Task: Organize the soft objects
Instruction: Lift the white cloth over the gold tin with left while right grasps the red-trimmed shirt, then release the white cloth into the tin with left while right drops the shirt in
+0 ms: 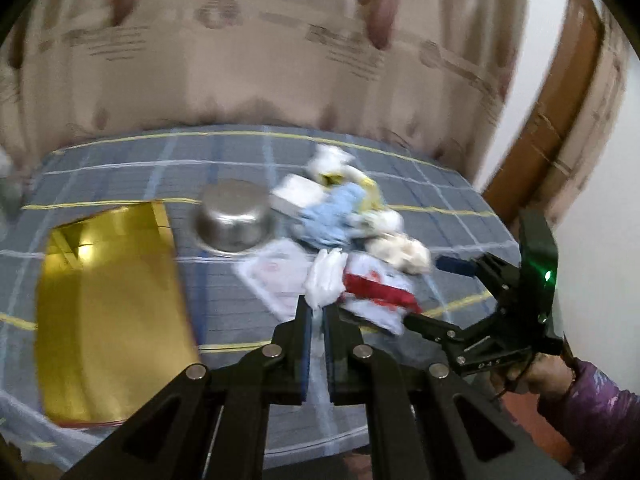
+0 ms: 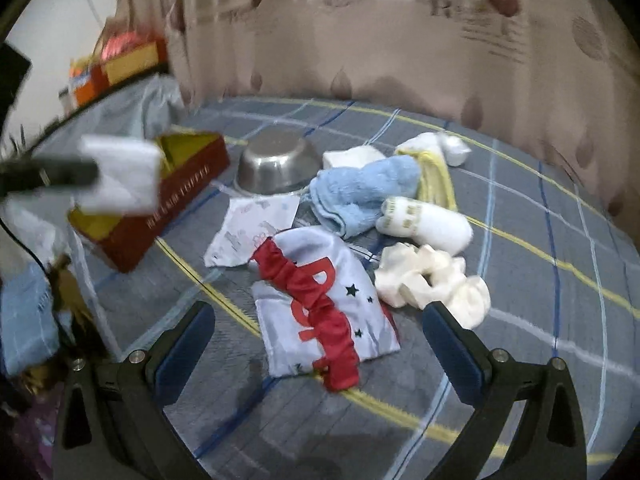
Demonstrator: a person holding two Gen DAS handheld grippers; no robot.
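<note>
At the centre bottom of the left wrist view, the left gripper (image 1: pixel 317 312) has its fingers clamped on a soft white cloth (image 1: pixel 325 280), a puffy fold whose long axis runs upward from the pads. In the right wrist view that cloth sits at the upper left, above the red box (image 2: pixel 176 196) with its shiny gold lining. The right gripper (image 2: pixel 320 328) has its blue-padded fingers wide apart over a glossy grey pouch (image 2: pixel 352 312) with a ruched red band running diagonally. Behind lie a fluffy blue towel (image 2: pixel 360 192), a cream scrunchie (image 2: pixel 424 276) and an upturned steel bowl (image 2: pixel 276 164) on the checked sheet (image 2: pixel 540 280).

Blue towel (image 2: pixel 360 196), red-trim pouch (image 2: pixel 320 308), gold-lined box (image 2: pixel 176 200).
</note>
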